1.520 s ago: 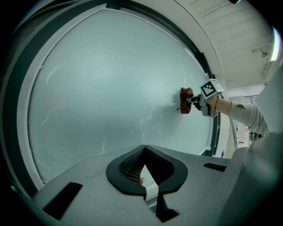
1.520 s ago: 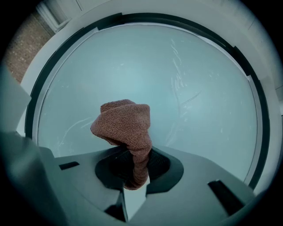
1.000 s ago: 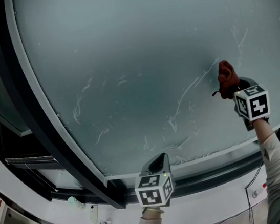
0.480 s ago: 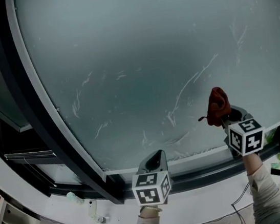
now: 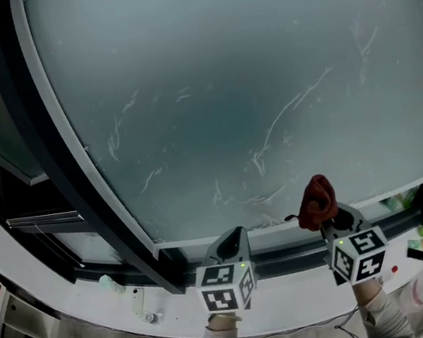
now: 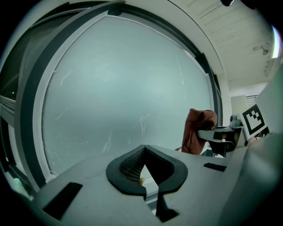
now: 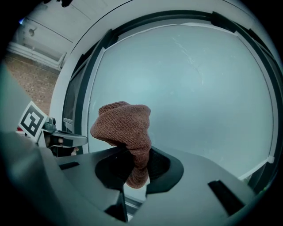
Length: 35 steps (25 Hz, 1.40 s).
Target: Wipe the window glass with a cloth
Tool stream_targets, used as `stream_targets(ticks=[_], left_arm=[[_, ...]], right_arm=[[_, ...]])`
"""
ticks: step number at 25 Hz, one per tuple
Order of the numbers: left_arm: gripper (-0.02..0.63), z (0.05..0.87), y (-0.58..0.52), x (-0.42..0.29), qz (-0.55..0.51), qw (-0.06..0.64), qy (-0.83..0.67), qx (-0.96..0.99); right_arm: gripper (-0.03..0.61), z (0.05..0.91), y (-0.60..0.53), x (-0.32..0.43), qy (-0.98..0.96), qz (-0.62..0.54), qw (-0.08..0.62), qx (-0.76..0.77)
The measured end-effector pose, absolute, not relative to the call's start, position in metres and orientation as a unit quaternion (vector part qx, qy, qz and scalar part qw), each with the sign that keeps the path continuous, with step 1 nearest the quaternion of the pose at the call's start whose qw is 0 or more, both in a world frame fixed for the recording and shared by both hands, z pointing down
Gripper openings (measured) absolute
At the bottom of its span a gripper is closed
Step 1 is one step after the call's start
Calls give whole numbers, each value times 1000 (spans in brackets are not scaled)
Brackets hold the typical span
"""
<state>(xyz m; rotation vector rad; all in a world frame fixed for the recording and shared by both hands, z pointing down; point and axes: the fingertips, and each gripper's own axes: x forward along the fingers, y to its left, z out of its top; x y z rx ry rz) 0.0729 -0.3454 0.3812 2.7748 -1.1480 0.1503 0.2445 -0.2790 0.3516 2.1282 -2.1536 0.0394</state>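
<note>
Left gripper, pressed together and empty, waits at the lower frame. White streaks cross the glass, so much wiping seems left. Right gripper pinches the cloth at the pane's bottom edge.

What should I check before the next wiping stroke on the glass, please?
1. The cloth is held by the right gripper: ok, jaws shut on it.
2. The cloth touches the glass: cannot tell; it sits near the lower edge.
3. The glass is clean: not ok, white streaks cross it.
4. The left gripper is out of the path: ok, low by the frame, apart from the cloth.
5. Its jaws are empty: ok, shut on nothing.
</note>
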Motion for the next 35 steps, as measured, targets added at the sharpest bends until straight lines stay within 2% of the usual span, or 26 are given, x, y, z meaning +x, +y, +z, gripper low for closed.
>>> stream_targets(ticks=[16, 35], left_arm=[[5, 409, -320, 50, 53, 86, -405, 909], [5, 413, -329, 47, 66, 84, -401, 910]], right_arm=[[48, 379, -244, 179, -756, 42, 37, 652], [48, 378, -256, 176, -755, 30, 35, 654]])
